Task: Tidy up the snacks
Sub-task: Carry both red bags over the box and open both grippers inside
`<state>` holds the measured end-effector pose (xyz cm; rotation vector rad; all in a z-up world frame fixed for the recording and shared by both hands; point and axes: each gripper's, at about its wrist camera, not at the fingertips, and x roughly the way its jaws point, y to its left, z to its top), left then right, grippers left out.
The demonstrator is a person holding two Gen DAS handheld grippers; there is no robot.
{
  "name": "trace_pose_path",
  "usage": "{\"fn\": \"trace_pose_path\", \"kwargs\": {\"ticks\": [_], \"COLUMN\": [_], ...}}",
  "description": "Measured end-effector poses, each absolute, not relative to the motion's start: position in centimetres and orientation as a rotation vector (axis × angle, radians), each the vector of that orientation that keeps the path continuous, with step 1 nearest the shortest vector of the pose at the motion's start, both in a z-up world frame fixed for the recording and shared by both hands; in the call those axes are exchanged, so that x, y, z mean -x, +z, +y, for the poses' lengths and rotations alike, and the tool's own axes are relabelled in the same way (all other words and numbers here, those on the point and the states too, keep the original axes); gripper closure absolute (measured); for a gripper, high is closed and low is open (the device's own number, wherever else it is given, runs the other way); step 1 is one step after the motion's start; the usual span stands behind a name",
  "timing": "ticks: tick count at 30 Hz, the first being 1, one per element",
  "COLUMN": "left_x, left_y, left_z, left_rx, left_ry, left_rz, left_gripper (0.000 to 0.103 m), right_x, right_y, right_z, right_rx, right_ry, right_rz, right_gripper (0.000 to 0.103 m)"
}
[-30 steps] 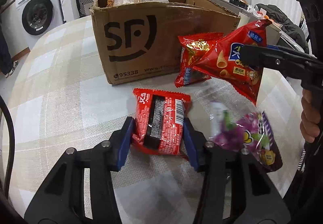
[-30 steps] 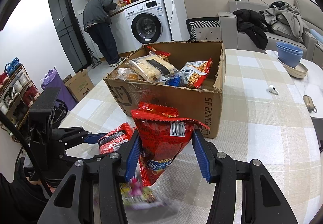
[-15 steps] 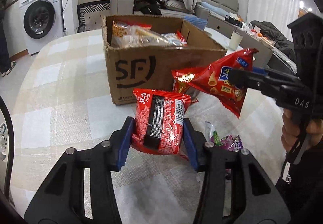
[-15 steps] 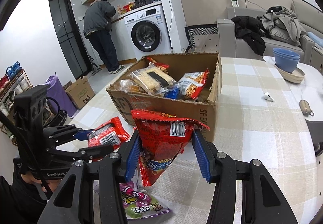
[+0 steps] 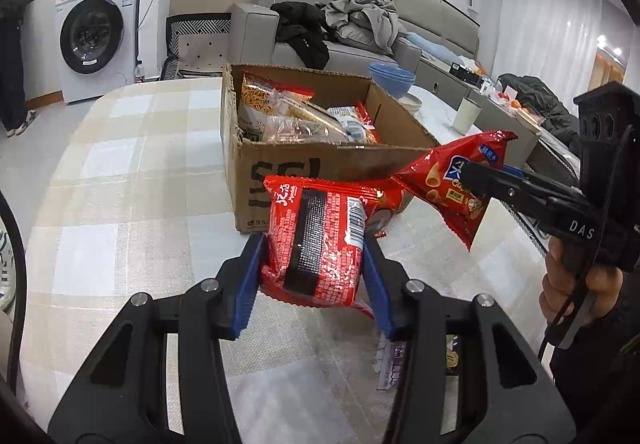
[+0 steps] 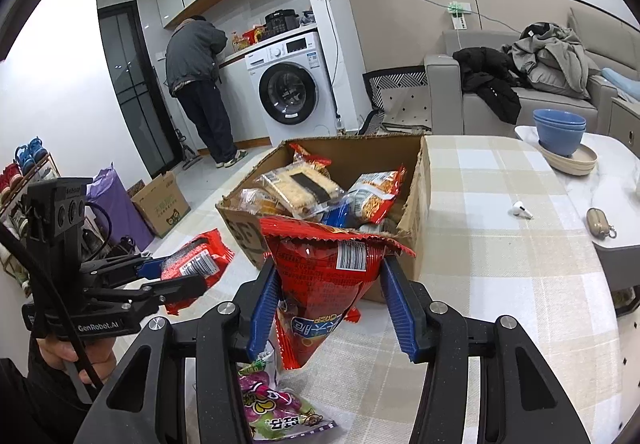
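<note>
Checked cloth covers the worktop (image 5: 132,172), where we hold two snacks in the air just short of an open cardboard box (image 5: 320,168) that already contains other packets. Our left tool (image 5: 314,276) is clamped on a red noodle packet (image 5: 316,244) and our right tool (image 6: 330,304) on a red cone-snack bag (image 6: 328,276), so we judge the next move is to carry both over the rim and release. A purple candy bag (image 6: 276,408) lies below, partly hidden by the tools.
</note>
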<state>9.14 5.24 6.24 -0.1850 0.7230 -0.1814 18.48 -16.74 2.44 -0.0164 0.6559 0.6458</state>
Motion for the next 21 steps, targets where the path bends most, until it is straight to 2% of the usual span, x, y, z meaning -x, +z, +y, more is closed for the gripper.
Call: {"fn": "trace_pose_path", "kwargs": {"ticks": [12,21], "left_x": [-7.3,-9.0], "left_y": [10.0,12.5], "left_z": [6.5,6.1], "left_rx": [0.186,0.175], "left_ry": [-0.157,-0.159], "left_rz": [0.669,0.646], "left_gripper": [0.059,0.058], "right_x": [-19.0,-20.1], "right_y": [4.0,5.6], "right_z": [-17.8,-17.1], "right_rx": [-0.015,-0.015], "right_ry": [0.623,0.625], "right_rz": [0.619,0.589], "right_gripper": [0.052,0.052]}}
